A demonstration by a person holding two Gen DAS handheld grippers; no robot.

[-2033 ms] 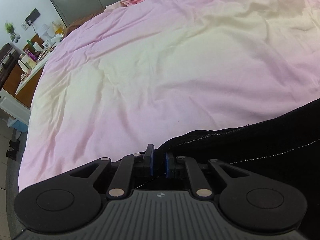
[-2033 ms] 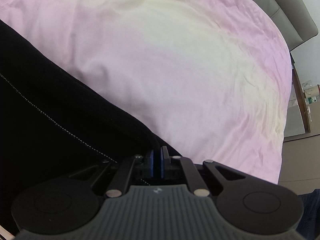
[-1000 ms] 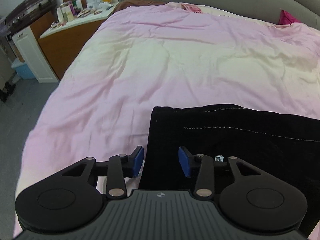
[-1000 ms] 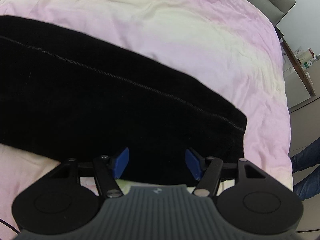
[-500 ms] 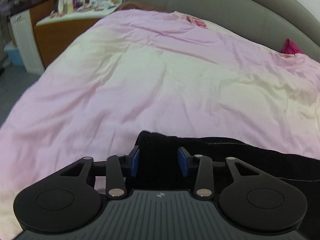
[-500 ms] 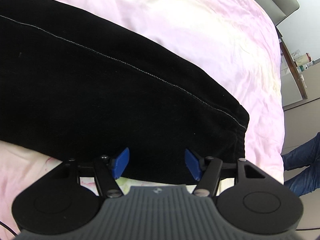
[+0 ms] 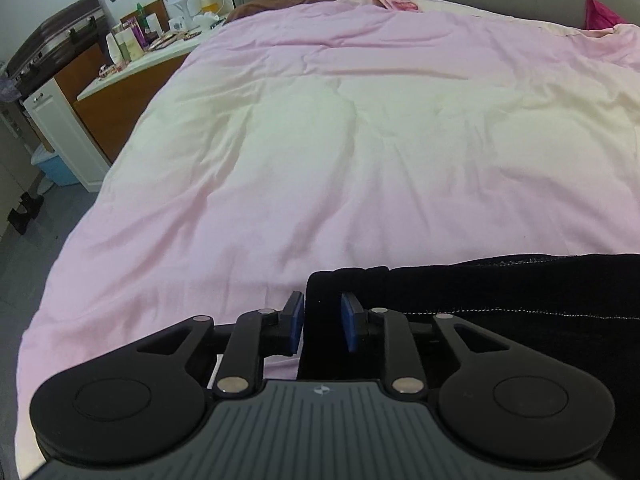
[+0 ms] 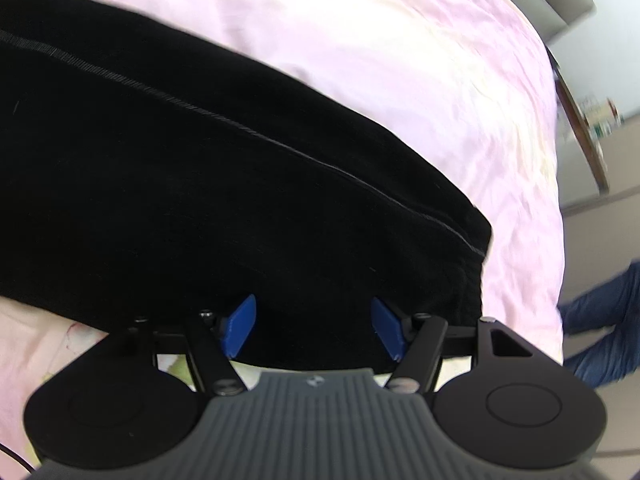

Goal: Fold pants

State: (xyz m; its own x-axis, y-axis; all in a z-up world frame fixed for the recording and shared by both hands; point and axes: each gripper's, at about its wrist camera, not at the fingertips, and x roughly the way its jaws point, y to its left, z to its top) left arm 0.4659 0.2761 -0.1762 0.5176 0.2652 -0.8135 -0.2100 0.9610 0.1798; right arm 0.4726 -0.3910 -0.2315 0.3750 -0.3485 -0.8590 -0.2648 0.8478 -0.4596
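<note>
The left gripper (image 7: 322,322), jaws narrow, straddles the black pants' (image 7: 500,292) near-left corner; the right gripper (image 8: 314,330) gapes wide, so a one-sided pull may skew the fold

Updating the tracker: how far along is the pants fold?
Done: the black pants lie in a long doubled strip on the pink duvet. In hand: nothing gripped; the left gripper straddles one end edge, part open, and the right gripper is open over the other end. Left: probably folding the strip across its length.

Both grippers' jaws released the pants (image 8: 200,168), now apparently lying folded.
</note>
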